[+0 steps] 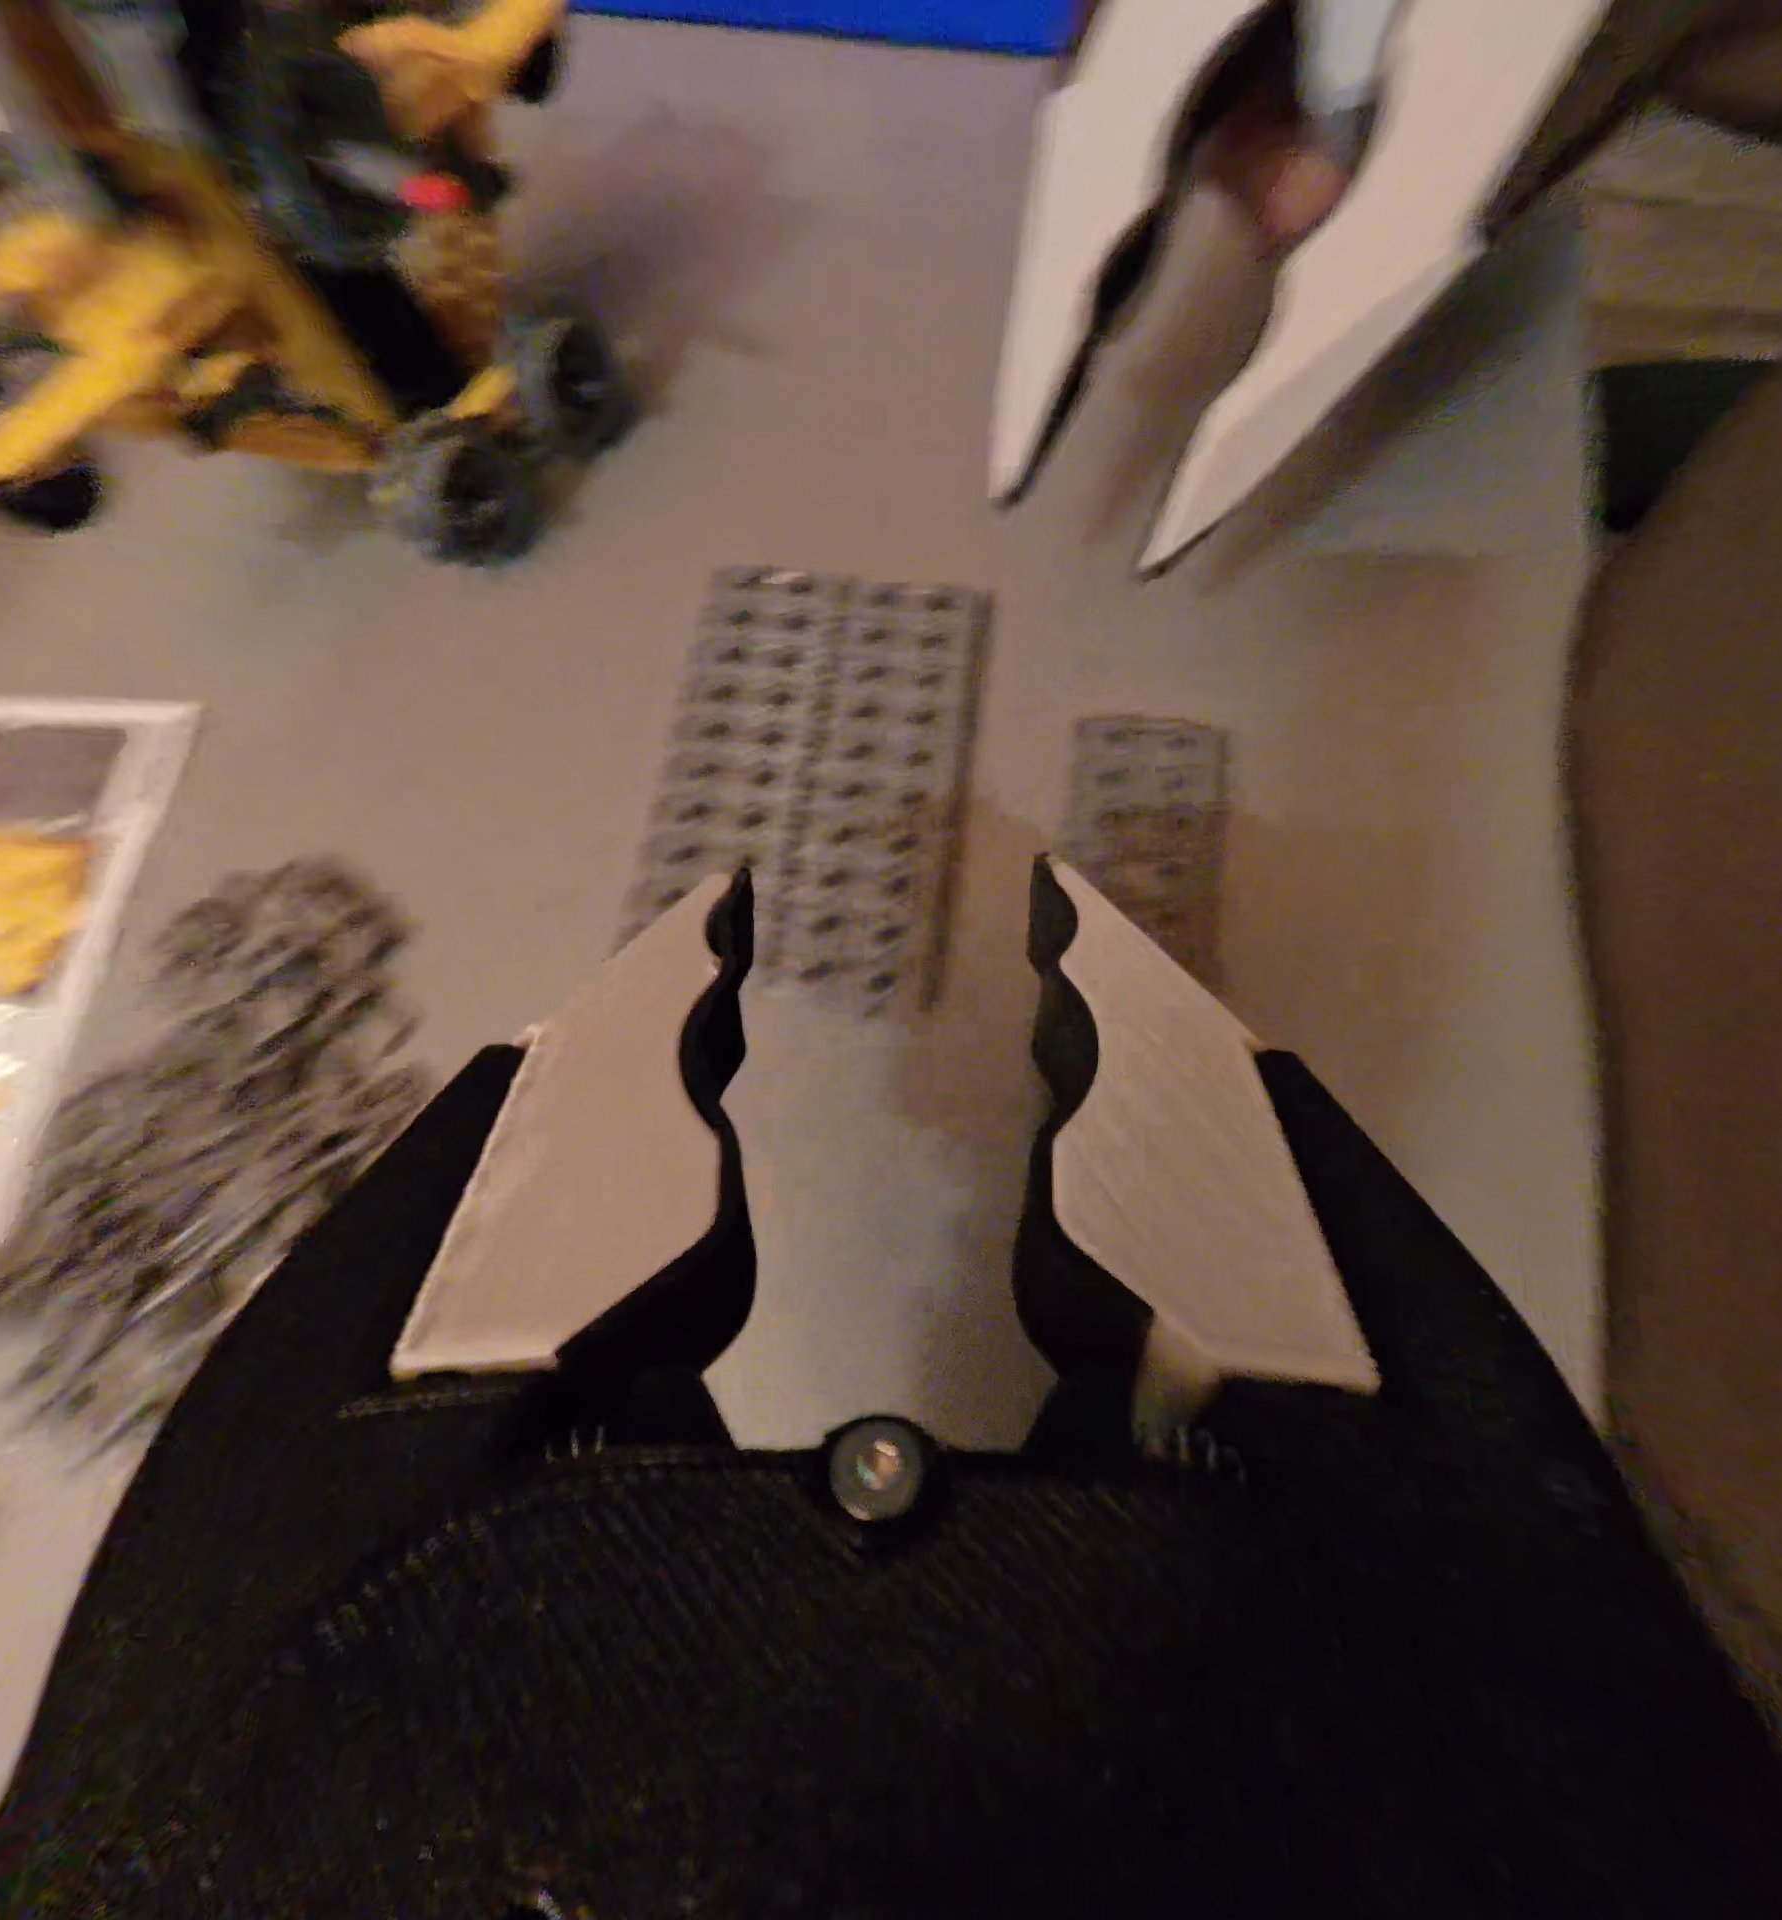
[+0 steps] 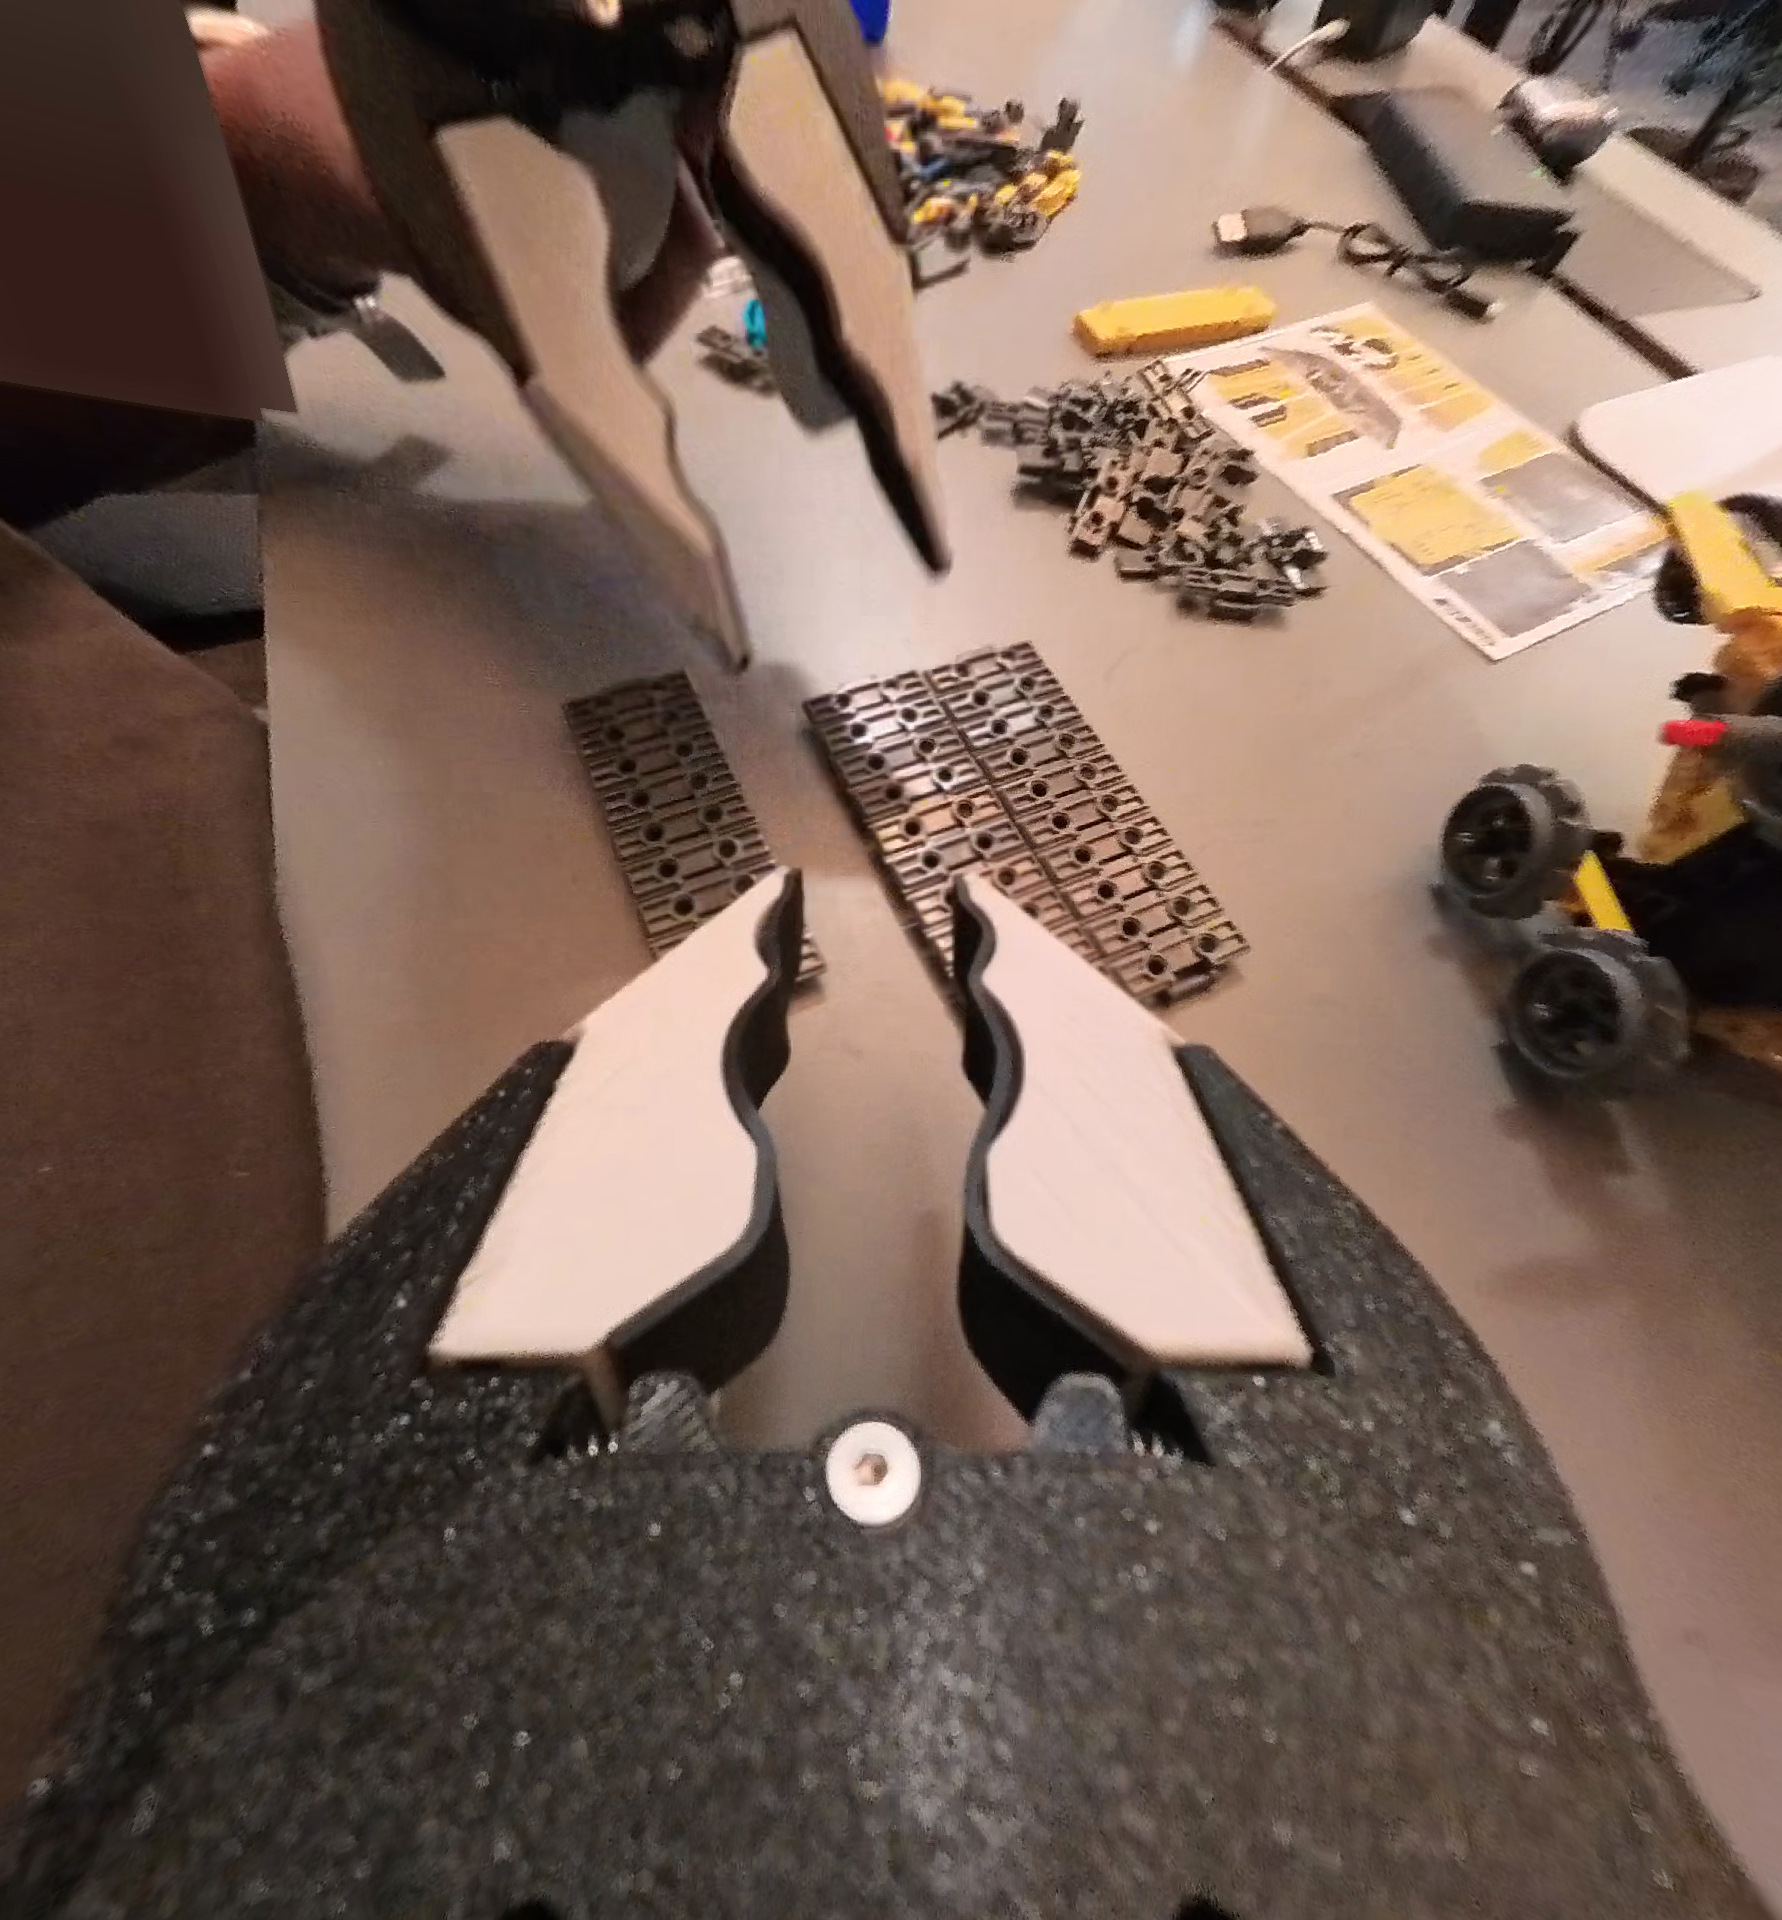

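Note:
Two flat strips of joined dark grey track links lie side by side on the grey table: a wide strip (image 1: 814,779) (image 2: 1022,821) and a narrow strip (image 1: 1147,821) (image 2: 669,800). My left gripper (image 1: 892,878) is open and empty, and hovers over the near end of the wide strip and the gap between the strips. My right gripper (image 2: 874,881) is open and empty, with its tips over the gap between the two strips. Each gripper shows in the other's view, the right one (image 1: 1084,525) and the left one (image 2: 835,608), facing it from the strips' far side.
A yellow and black wheeled toy vehicle (image 2: 1697,831) (image 1: 243,291) stands beside the strips. A pile of loose dark links (image 2: 1147,488) (image 1: 222,1081), a printed sheet (image 2: 1417,468), a yellow bar (image 2: 1173,317) and more small parts (image 2: 980,166) lie farther off. A brown sleeve (image 2: 87,935) borders the table. Measured from the fingertips, the yellow bar (image 2: 1173,317) is 25 centimeters or so from the left gripper and 35 centimeters from the right.

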### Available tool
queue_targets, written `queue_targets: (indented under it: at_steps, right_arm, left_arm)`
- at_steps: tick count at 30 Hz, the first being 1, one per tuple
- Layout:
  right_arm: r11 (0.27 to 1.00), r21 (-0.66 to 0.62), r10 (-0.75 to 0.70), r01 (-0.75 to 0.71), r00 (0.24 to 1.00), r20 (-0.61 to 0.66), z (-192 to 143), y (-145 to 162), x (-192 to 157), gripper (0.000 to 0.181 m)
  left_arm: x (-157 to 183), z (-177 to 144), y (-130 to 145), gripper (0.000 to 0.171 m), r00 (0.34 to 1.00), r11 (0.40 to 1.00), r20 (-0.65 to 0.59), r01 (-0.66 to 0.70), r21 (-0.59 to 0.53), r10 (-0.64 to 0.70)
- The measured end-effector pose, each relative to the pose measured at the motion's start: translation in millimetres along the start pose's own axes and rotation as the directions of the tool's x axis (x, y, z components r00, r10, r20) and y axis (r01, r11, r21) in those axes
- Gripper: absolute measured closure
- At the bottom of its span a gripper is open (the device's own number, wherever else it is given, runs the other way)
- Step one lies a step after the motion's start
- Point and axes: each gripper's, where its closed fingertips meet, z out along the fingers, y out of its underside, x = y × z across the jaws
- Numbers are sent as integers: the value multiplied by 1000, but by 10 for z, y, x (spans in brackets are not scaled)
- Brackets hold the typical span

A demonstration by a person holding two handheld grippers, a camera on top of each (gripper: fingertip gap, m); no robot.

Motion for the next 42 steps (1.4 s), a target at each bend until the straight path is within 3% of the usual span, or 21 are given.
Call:
queue_targets:
  at_steps: [4,9,16,27,31,34,36,39,42]
  right_arm:
    - [1000,11,-14,15,1000,-24,-36,21,11,153]
    - [999,23,-43,44,998,-43,-29,5,-19,153]
    - [998,41,-40,42,998,-53,-74,-30,-11,153]
    - [996,85,-15,19,998,-53,-116,-102,6,153]
    - [994,106,-14,20,998,-56,-104,-142,-2,151]
    - [984,178,16,-1,996,-83,-111,-264,47,146]
    - [951,301,92,-68,994,-65,-128,-454,63,139]
    - [839,487,231,-240,970,81,-162,-755,21,132]
    - [723,527,324,-447,893,313,-149,-941,-79,127]
  left_arm:
    - [-703,-427,336,116,966,994,253,82,-76,-61]
    - [-1136,-622,862,110,936,959,302,237,-158,-182]
    - [-1198,-552,1077,110,933,930,227,322,-177,-280]
    - [-1226,-564,1154,136,930,923,203,342,-177,-306]
    - [-1135,-618,953,135,936,942,178,324,-87,-305]
    - [-870,-692,432,135,952,946,51,294,134,-303]
    - [-631,-768,4,135,963,914,-41,265,307,-266]
    - [-261,-844,-518,135,981,847,-109,192,496,-159]
    - [66,-800,-831,135,998,816,-65,54,576,-20]
